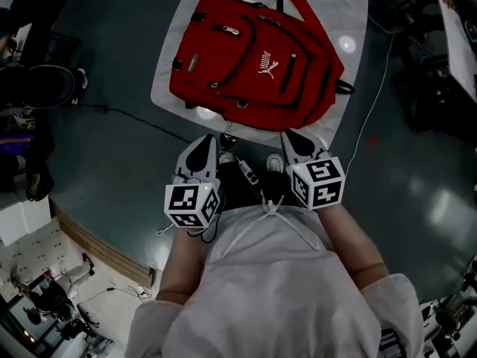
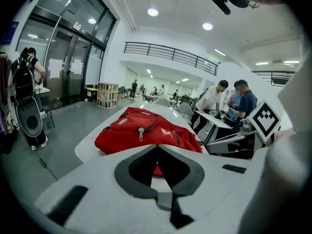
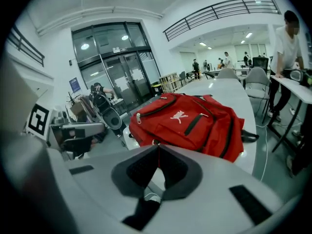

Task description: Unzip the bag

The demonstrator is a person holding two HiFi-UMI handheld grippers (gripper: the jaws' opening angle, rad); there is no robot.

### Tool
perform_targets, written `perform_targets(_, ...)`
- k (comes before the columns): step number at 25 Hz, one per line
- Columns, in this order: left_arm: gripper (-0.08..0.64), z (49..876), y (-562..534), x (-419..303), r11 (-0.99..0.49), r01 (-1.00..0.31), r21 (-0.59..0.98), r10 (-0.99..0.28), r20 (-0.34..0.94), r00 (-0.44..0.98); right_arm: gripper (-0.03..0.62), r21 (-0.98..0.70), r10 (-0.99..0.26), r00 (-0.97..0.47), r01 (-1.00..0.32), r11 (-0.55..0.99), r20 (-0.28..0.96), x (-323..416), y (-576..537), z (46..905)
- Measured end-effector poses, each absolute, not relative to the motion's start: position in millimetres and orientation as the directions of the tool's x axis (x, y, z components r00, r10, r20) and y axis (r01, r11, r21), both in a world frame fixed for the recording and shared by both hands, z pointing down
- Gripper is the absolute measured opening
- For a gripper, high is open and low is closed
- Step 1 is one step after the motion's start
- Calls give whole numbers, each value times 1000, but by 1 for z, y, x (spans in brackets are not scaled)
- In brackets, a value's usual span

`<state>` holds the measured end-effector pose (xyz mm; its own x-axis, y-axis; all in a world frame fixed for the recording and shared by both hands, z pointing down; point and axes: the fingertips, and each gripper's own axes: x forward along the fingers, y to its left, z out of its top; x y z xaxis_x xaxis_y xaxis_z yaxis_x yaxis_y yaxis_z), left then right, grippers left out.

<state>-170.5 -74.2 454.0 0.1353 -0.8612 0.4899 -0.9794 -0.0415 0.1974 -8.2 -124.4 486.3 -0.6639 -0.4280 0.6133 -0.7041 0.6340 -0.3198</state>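
A: Looking straight down: the red bag (image 1: pixel 253 62) lies flat on the white table (image 1: pixel 350 21). Both tools hang just short of the table's near edge. Left gripper (image 1: pixel 203 146) and right gripper (image 1: pixel 294 142) are side by side, tips pointing at the bag.

B: And neither one touches it. In the left gripper view the jaw tips are pressed together with nothing between them. The bag sits beyond them, ahead on the tabletop.

A: Same story on the right?

B: Same. The right gripper view has its jaws clenched on nothing, tips meeting just below the bag's near edge and clear of the fabric.

A: From above I get the whole outline, with the handle and straps at the far end. There's also a white cable (image 1: pixel 378 88) trailing over the floor to the right of the table.

B: Down low I get the room, which you don't. The left gripper view catches a silver zipper pull (image 2: pixel 140 132) hanging on the upper pocket, side on. It also has people (image 2: pixel 229 99) bent over a desk off to the right. The right gripper view puts the white logo (image 3: pixel 179 116) up front, with glass doors (image 3: pixel 117 77) behind the bag.
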Motion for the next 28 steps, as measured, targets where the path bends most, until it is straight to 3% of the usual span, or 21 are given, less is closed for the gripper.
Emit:
perform_targets(18,21,546,-142,-199,-467,-852,235,-650,562,511,29,-401,-346,-547,-818,412,762,-128,-82,575)
perform_targets(24,20,564,-156,-196,-537,-805,252,-589,572,571,32,-383,-353,-491,-861,334,797,-149,-85,599)
perform_targets(28,21,571,-162,-193,-557,-794,243,-560,595,576,86,-376,-350,-468,-876,301,811,-157,-91,609)
